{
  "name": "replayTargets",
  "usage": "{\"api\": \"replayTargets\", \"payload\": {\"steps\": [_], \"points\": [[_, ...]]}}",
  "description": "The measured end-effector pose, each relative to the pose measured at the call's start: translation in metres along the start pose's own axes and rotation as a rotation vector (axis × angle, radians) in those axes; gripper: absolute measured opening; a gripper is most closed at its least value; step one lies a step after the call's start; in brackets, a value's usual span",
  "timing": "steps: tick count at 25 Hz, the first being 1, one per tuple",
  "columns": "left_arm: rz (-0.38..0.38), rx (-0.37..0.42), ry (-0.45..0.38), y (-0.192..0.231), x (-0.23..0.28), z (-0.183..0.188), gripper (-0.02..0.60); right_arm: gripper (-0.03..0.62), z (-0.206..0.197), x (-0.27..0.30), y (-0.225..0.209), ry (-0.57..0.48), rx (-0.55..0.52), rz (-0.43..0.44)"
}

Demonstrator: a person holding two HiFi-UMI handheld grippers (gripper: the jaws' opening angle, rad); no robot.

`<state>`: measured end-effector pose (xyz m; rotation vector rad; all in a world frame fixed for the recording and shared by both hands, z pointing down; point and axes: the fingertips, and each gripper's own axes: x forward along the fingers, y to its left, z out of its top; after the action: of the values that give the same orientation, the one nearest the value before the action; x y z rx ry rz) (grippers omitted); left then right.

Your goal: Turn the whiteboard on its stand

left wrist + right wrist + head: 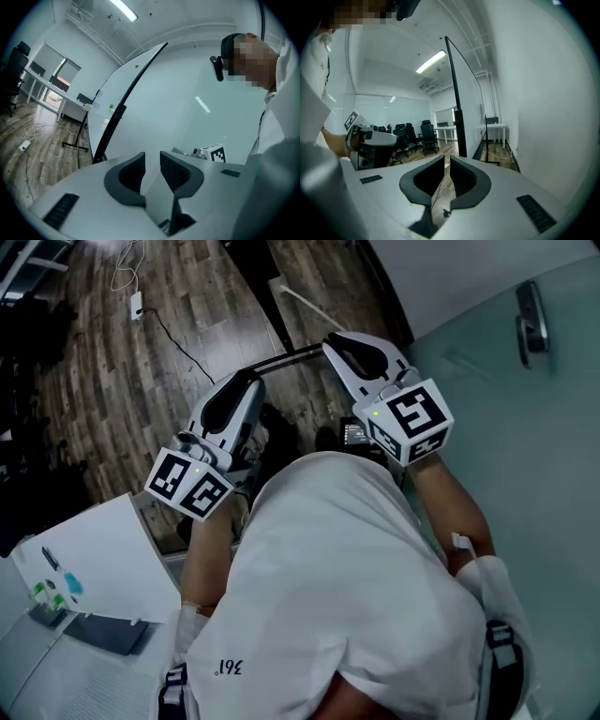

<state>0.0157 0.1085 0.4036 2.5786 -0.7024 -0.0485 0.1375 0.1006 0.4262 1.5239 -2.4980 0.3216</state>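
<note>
White-faced whiteboard (117, 89) with a thin black frame stands upright on its black stand (111, 129), and both gripper views catch it almost edge-on. In the left gripper view its writing side faces left, with a small orange dot near the top edge and a green mark lower down. The left claw (152, 157) sits low and just right of the whiteboard's near edge, its 2 dark ribbed jaws spread a little with only air between them, touching nothing. In the right gripper view the whiteboard rises as a thin dark line straight beyond the right claw (447, 160), whose 2 jaws stand close together with a narrow slit left between them and nothing pinched in it. Neither claw touches the whiteboard. The head view shows a person in a white shirt (347, 596) holding both grippers out in front, each with a cube of square markers at its rear. Under the whiteboard lies a brown wooden plank floor (103, 371), with a loose white cable (29, 133) on it to the left of the stand's feet. A pale glass wall (187, 84) stands on the whiteboard's right in the left gripper view. Black office chairs (410, 133) stand well beyond the whiteboard, to its left in the right gripper view.
</note>
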Motion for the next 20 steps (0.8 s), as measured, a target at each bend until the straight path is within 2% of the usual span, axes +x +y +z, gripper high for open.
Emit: {"api": "replayTargets", "payload": {"steps": [6,13,20], "points": [[-0.014,-0.023,-0.005,-0.015,-0.031,-0.006,0.106,0.055,0.012,-0.015,0.031,-0.037,0.058,0.029],[-0.021,-0.060,0.000,0.002,-0.055,0.007,0.106,0.052,0.032,-0.013,0.055,-0.068,0.102,0.032],[-0.032,-0.049,0.009,0.024,-0.078,0.014,0.079,0.043,0.029,-0.001,0.075,-0.083,0.140,0.002]]}}
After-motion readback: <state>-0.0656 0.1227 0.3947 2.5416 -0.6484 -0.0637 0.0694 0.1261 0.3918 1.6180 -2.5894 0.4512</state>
